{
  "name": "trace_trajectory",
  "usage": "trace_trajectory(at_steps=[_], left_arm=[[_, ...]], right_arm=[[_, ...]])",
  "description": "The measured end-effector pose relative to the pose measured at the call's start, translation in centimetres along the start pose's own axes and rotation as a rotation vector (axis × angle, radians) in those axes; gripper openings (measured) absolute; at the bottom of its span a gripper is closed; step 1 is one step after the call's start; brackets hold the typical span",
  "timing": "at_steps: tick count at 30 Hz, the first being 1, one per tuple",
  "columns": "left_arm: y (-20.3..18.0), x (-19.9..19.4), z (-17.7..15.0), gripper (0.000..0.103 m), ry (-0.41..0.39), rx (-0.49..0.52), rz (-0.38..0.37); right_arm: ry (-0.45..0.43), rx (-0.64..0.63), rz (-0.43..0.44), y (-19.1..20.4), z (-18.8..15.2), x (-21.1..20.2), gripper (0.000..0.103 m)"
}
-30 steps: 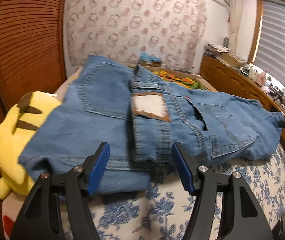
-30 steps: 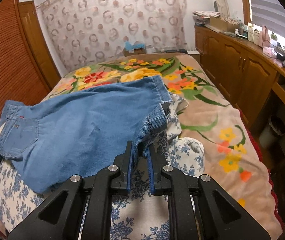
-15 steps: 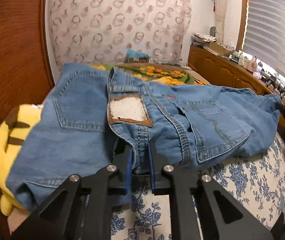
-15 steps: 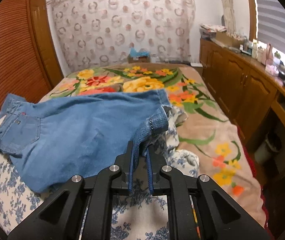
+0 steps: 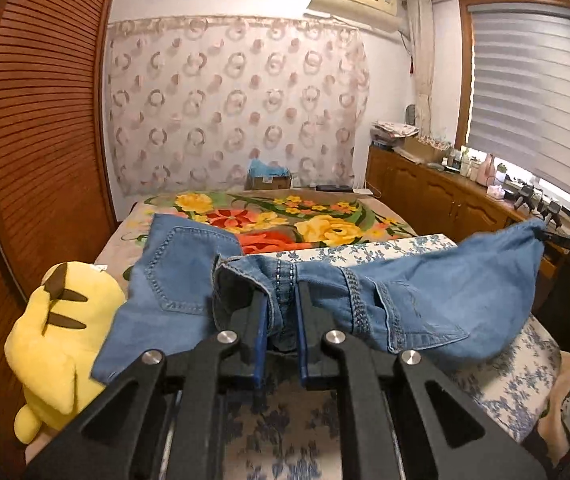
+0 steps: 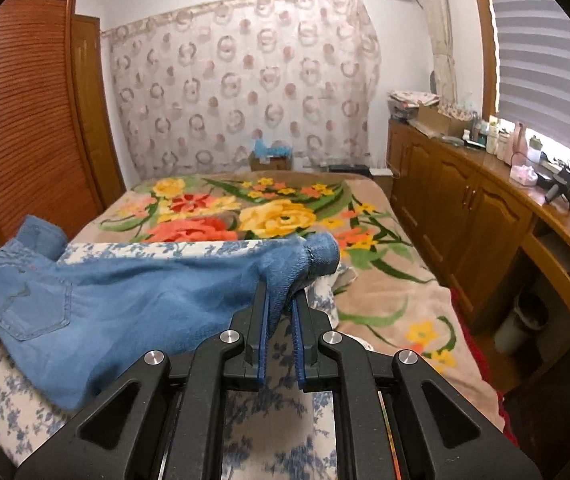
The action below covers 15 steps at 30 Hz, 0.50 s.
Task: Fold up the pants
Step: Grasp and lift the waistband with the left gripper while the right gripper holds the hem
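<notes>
The blue denim pants [image 5: 437, 292] hang lifted between both grippers above the bed. My left gripper [image 5: 281, 300] is shut on the waistband at the centre seam, with a back pocket to either side. My right gripper [image 6: 283, 300] is shut on the leg hems of the pants [image 6: 125, 300], which sag to the left toward the waist. The right gripper also shows at the far right of the left wrist view [image 5: 565, 240], holding the hem end.
A blue-flowered white sheet [image 6: 277, 432] covers the near bed, a bright floral blanket [image 5: 285, 220] the far part. A yellow plush toy [image 5: 57, 336] lies at the left edge by the slatted wooden door [image 5: 37, 120]. Wooden cabinets [image 6: 465, 208] run along the right.
Both grippers have risen and lifted the pants off the bed. The left gripper, open a second ago, closed on the waistband and raised it. The pants now hang stretched between them.
</notes>
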<state>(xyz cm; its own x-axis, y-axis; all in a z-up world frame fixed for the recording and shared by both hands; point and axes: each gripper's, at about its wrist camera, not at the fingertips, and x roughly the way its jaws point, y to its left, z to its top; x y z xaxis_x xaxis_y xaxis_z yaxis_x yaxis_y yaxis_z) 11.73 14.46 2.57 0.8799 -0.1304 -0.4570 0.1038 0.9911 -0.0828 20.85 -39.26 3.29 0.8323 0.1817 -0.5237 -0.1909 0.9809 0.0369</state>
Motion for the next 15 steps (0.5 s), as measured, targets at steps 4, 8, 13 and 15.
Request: trace_trajectory(at_steps=[4,8,13,15], left_arm=[[0.7,-2.5,-2.0,0.009,0.007,-0.011,0.011],[1.8,-5.3,-4.4,0.009,0.018,-0.045,0.022],[2.0,-7.2,-6.9,0.010,0.048,-0.046,0.031],[2.1,-6.8,-7.9,0.011,0.083,-0.042,0.043]], right_arm=[[0.003,-0.008,0.023,0.2,-1.8,-3.0,0.007],[0.011,0.004,0.066,0.5,-4.4,-6.7,0.007],[0.029,0.002,0.120,1.5,-7.1,-10.1,0.007],[0.052,-0.011,0.120,2.0,-8.1,-10.2,0.007]])
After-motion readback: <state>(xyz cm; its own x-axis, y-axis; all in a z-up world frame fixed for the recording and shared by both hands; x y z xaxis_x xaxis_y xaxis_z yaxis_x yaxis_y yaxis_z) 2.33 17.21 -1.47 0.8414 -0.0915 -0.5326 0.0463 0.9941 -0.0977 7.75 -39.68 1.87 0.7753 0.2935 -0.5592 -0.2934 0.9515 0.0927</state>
